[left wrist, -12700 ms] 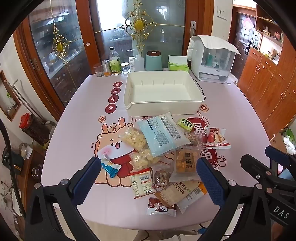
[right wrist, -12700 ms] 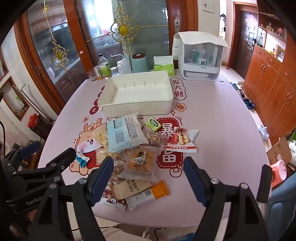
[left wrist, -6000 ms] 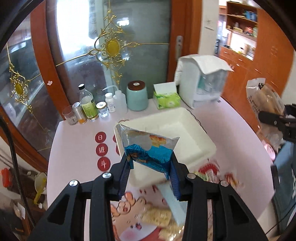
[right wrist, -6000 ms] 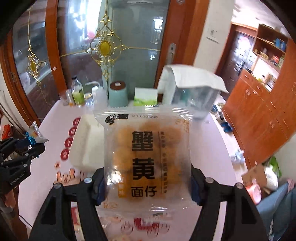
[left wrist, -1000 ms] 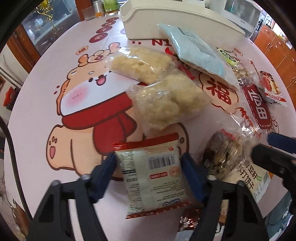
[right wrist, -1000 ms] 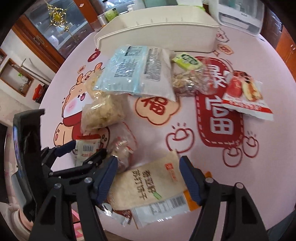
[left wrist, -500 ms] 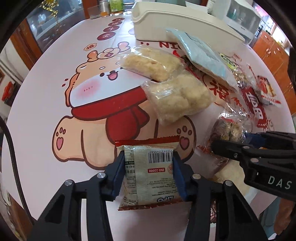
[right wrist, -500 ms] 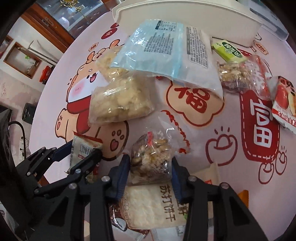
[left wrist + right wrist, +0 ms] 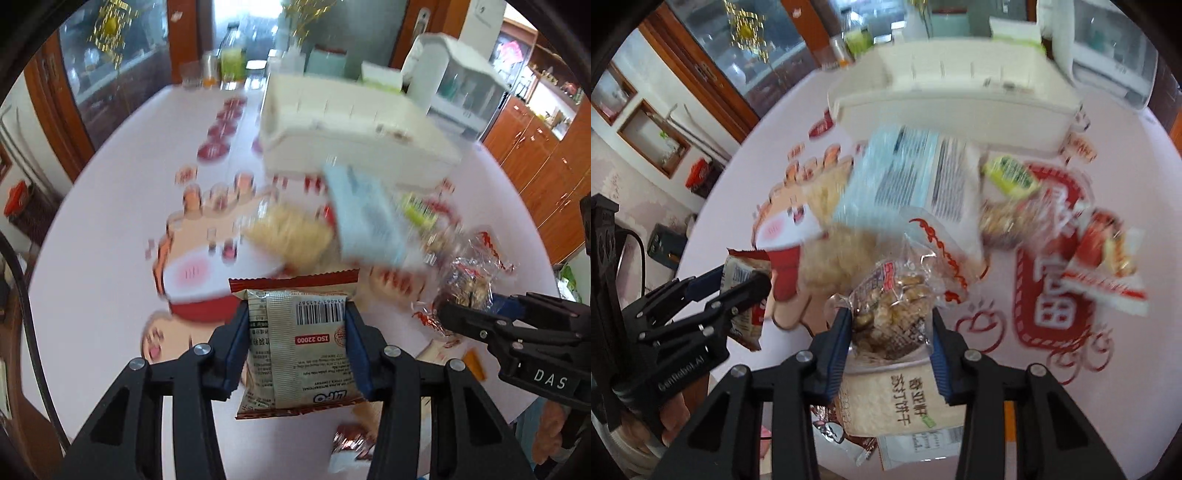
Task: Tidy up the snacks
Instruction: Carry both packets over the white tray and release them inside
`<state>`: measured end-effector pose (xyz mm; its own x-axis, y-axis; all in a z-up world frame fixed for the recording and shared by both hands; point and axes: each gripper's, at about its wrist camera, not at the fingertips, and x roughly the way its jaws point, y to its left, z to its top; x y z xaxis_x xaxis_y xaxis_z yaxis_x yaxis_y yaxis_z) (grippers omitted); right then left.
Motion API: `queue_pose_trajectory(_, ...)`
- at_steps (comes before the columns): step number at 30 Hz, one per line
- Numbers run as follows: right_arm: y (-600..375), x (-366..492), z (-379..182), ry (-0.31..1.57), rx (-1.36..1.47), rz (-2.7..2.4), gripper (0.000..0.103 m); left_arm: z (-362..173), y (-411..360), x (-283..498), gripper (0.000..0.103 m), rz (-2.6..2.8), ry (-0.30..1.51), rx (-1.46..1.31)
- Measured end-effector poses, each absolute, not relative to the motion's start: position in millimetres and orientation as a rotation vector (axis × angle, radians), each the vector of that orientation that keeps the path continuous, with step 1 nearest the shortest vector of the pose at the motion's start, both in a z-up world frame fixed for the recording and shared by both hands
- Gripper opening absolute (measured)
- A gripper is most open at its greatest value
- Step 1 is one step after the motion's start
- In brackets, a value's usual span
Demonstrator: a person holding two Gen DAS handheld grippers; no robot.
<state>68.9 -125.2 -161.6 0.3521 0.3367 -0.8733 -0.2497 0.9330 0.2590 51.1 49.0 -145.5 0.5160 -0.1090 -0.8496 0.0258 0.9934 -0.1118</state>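
My left tongs point(image 9: 297, 345) are clamped narrow on a beige packet point(image 9: 297, 354) with a red top edge and a barcode facing me; the blue pads press both its sides and it hangs clear above the tabletop point(image 9: 110, 258). My right tongs point(image 9: 888, 343) are pinched on a clear nut bag point(image 9: 892, 310), its crinkled top sticking up past the pads, also held off the tabletop.

I take the white bin point(image 9: 351, 129) as landmark. It stands at the far side of the tabletop, and the remaining snacks lie on the near side of it. A pale blue pouch point(image 9: 912, 177) lies closest, its far corner just before the bin's front wall. A pale crumbly bag point(image 9: 291, 232) lies left of that pouch, and a second one point(image 9: 842, 262) nearer to me. A small green packet point(image 9: 1010, 173) rests near the bin's right front corner, another nut bag point(image 9: 1004, 221) just nearer than it, and a red-and-white packet point(image 9: 1104, 266) further right. Farthest from the bin, under my right tongs, lie a tan cracker pack point(image 9: 901, 402) and a foil wrapper point(image 9: 842, 432) at the tabletop's near edge.

Behind the bin stand bottles point(image 9: 231, 55), a teal canister point(image 9: 325, 61), a tissue box point(image 9: 382, 75) and a white appliance point(image 9: 454, 85). Much of the background is motion-blurred.
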Motion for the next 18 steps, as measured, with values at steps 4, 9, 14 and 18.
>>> queue_pose_trajectory(4,-141.9,82.2,-119.4,1.065,0.076,0.359,0.040,-101.4,43.1,81.7,0.047,-0.098,0.955,-0.063)
queue_pose_trajectory(9,-159.4,110.0,-55.9,0.922,0.010,0.317,0.040,-44.6,33.5,131.0,0.047,-0.101,0.865,-0.017)
queue_pose_trajectory(14,-170.9,146.5,5.6,0.792,-0.067,0.254,0.040,3.0,24.5,180.5,0.047,-0.083,0.800,0.008)
queue_pose_trajectory(18,-180.7,178.9,51.9,0.714,-0.093,0.214,0.041,34.1,15.4,220.3,0.047,-0.053,0.753,0.031)
